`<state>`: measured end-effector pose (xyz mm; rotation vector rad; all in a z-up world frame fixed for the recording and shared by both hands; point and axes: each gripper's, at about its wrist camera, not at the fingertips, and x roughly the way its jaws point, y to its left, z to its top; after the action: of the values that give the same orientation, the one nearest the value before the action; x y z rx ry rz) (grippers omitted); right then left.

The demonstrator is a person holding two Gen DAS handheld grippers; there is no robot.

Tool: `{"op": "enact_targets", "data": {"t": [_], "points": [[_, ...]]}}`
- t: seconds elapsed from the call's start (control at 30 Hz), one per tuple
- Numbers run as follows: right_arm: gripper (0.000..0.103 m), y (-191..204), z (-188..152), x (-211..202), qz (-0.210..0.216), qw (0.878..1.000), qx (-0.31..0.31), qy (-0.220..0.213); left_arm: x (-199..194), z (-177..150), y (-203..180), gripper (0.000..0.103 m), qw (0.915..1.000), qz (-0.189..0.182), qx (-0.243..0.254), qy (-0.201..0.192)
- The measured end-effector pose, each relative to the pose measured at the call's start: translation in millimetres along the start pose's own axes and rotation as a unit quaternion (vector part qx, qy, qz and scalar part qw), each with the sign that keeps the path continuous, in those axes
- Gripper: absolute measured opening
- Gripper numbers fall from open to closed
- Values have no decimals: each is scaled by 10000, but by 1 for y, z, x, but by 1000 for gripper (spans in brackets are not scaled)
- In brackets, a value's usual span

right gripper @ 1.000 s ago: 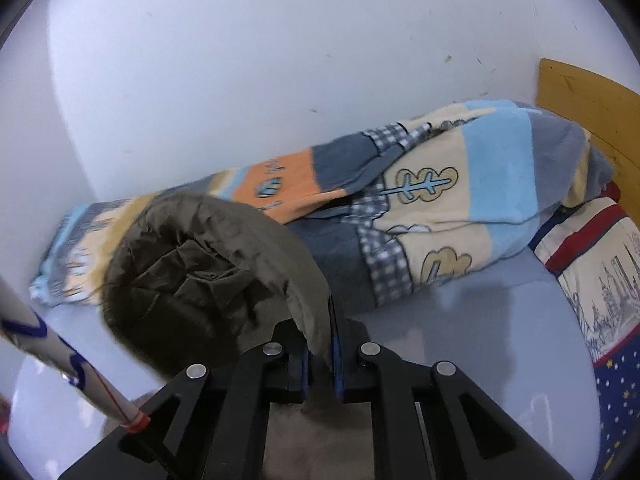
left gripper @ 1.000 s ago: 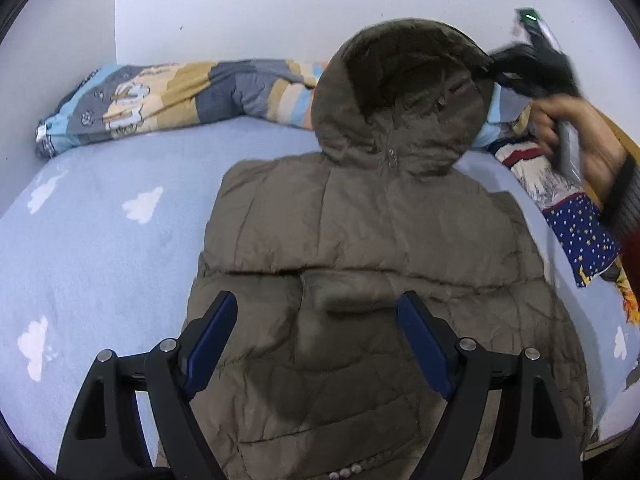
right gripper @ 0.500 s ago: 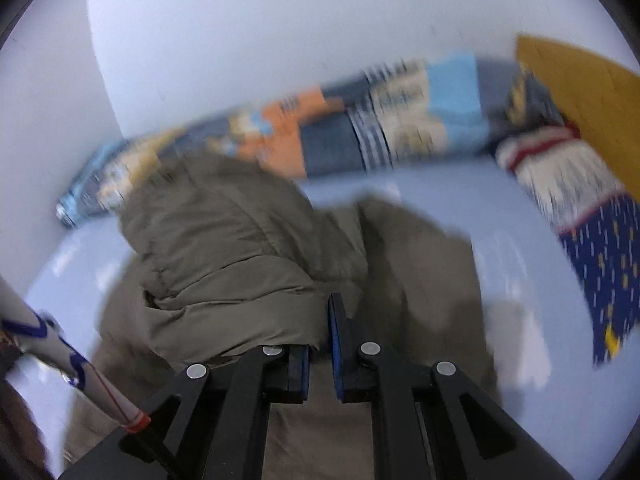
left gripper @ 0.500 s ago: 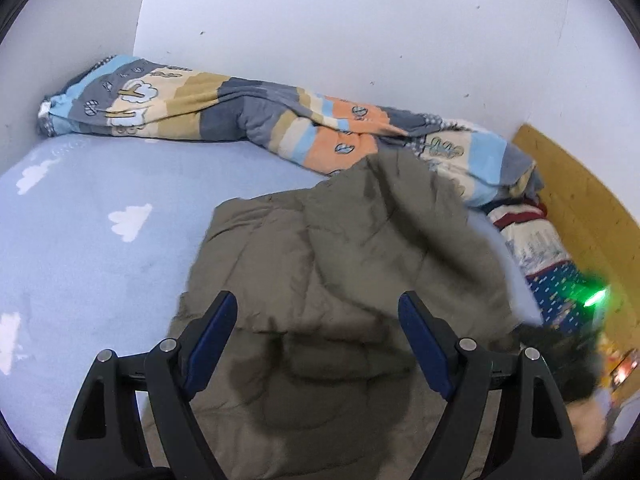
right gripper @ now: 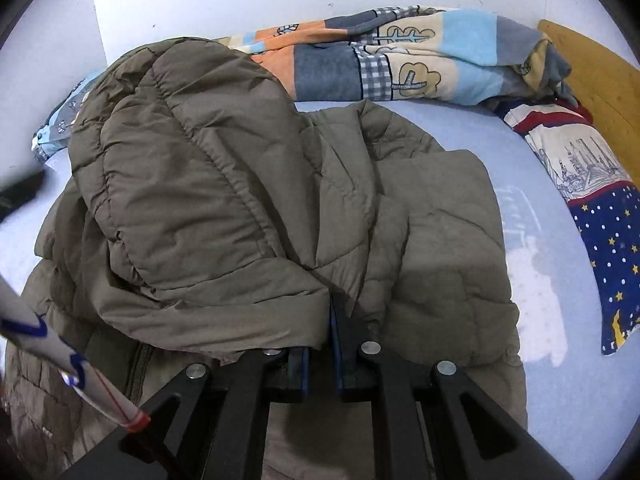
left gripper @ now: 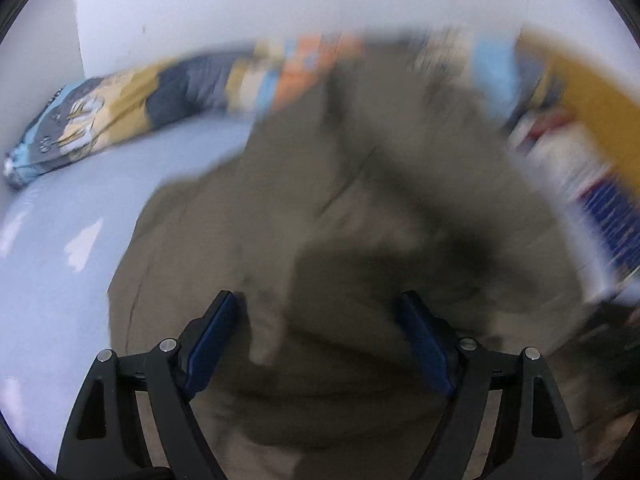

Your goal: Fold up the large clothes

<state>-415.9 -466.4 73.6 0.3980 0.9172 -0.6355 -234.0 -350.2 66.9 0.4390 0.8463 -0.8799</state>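
Observation:
An olive-brown hooded puffer jacket point(right gripper: 440, 240) lies on the light blue bed sheet point(right gripper: 536, 208). Its hood point(right gripper: 192, 184) is folded forward over the body. My right gripper point(right gripper: 326, 320) is shut on the hood's edge, low over the jacket's middle. In the left wrist view the jacket point(left gripper: 340, 240) is motion-blurred. My left gripper point(left gripper: 320, 320) is open and empty just above the jacket's lower part, holding nothing.
A rolled patchwork blanket point(right gripper: 400, 60) lies along the white wall. A star-patterned pillow point(right gripper: 600, 240) and a wooden headboard point(right gripper: 592, 68) are at the right. A white rod with blue marks point(right gripper: 60, 352) crosses the lower left of the right wrist view.
My right gripper has pulled the hood from upright by the wall down and forward over the jacket's body. The left wrist view has swung right and turned blurry; its jaws stay open.

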Motion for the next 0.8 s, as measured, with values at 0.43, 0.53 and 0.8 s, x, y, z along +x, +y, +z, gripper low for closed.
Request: {"op": "enact_targets", "data": {"t": [0.43,0.53,0.8], "points": [[66,-13,22,-74,360,9987,-360,-74,-2,-11,5,86,10000,63,49,-39],[66,-31,31,-87,571,9946,352,-795,-3,-12,5,86,9999,58,68,-47],[38,-22,26,-8,647,9952,642,-353,0,-13,9,89,9999,0,77,-67]]}}
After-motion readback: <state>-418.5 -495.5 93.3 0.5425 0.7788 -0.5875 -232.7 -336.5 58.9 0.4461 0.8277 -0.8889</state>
